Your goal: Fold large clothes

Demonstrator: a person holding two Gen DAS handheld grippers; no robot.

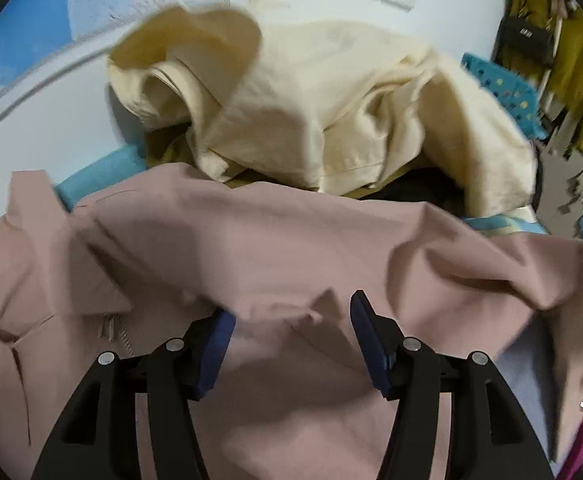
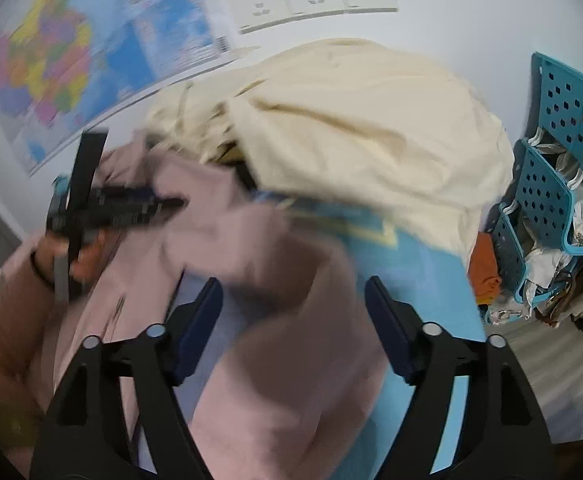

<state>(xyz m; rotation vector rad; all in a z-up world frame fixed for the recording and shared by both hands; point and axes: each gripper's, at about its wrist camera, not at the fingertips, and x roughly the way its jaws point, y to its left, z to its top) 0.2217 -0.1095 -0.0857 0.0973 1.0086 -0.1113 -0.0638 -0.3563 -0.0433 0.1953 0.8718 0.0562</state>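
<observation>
Pink garment [image 1: 275, 240] is seen spread loosely and rumpled across the blue-covered surface [image 2: 407, 280], just in front of a cream garment [image 1: 331, 112] heaped behind it. No neat fold is visible on the pink piece: edges are wavy, one flap is turned over at the right, a zipper area shows at the left. Task is judged early, with smoothing and all folds on this piece left, and the cream one untouched.

Left claw [image 1: 291, 316] is held spread over the pink cloth, a small raised crease lying between the pads, not pinched as far as can be told. Right claw [image 2: 293, 300] is spread wide above a bunched pink fold, nothing gripped. In the right wrist view the left claw is seen at the far left, held by a hand [image 2: 63, 256], lying against the pink cloth.

Right wrist view is badly motion-blurred, so cloth edges and sleeve ends cannot be made out. Garment type is unclear. What supports the blue cover is hidden. Dark items under the cream heap are only partly seen. Blue perforated baskets [image 2: 547, 184] with clutter stand at the right, cut off by the frame edge
</observation>
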